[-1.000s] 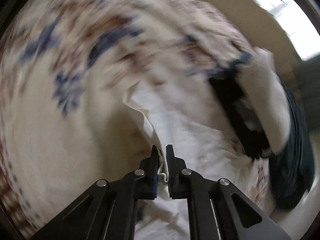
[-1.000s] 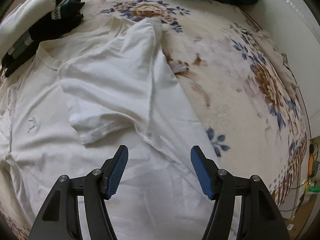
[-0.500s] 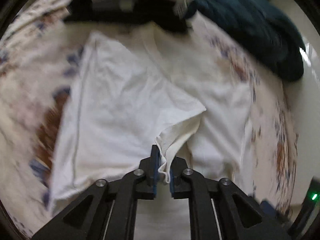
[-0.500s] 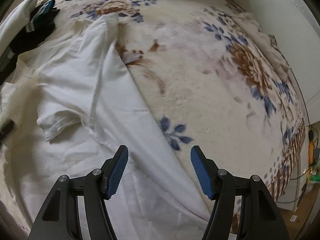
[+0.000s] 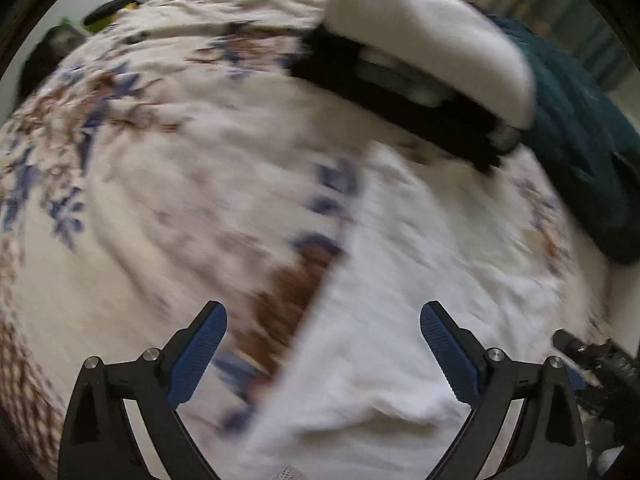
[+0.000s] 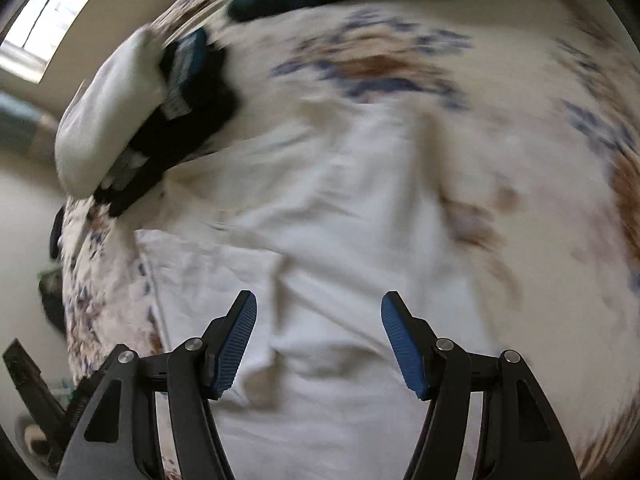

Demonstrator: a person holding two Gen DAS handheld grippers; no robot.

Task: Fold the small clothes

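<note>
Left gripper [image 5: 323, 350]: opening, jaws swung wide apart; sleeve edge pinched half a second before, now let go; nothing between the blue pads [image 5: 198, 354], only cloth lying below.
Right gripper [image 6: 319, 344]: parted about halfway, same gap as a second ago; empty, hanging over the cloth.
White T-shirt [image 6: 320, 232]: spread on the floral bedspread [image 5: 132, 184], directly under both grippers; left side edge running diagonally across the left wrist view, sleeve dropped inward onto the body.
Just changed: sleeve released onto the shirt; both views swung and smeared with motion, so fine creases not readable.
Meaning for the task: judged as one side fold laid down and finished; lengthwise fold of the body probably next, with both grippers free for it.
Folded stack [image 5: 404, 64]: dark garments with a white one on top, at the far edge of the shirt, beside a teal cloth [image 5: 576, 152].
Writing: white label [image 6: 178, 102] with dark print on a teal-and-black garment in the stack, seen from the right wrist; too blurred to read.
Shirt print: none made out at this blur.
</note>
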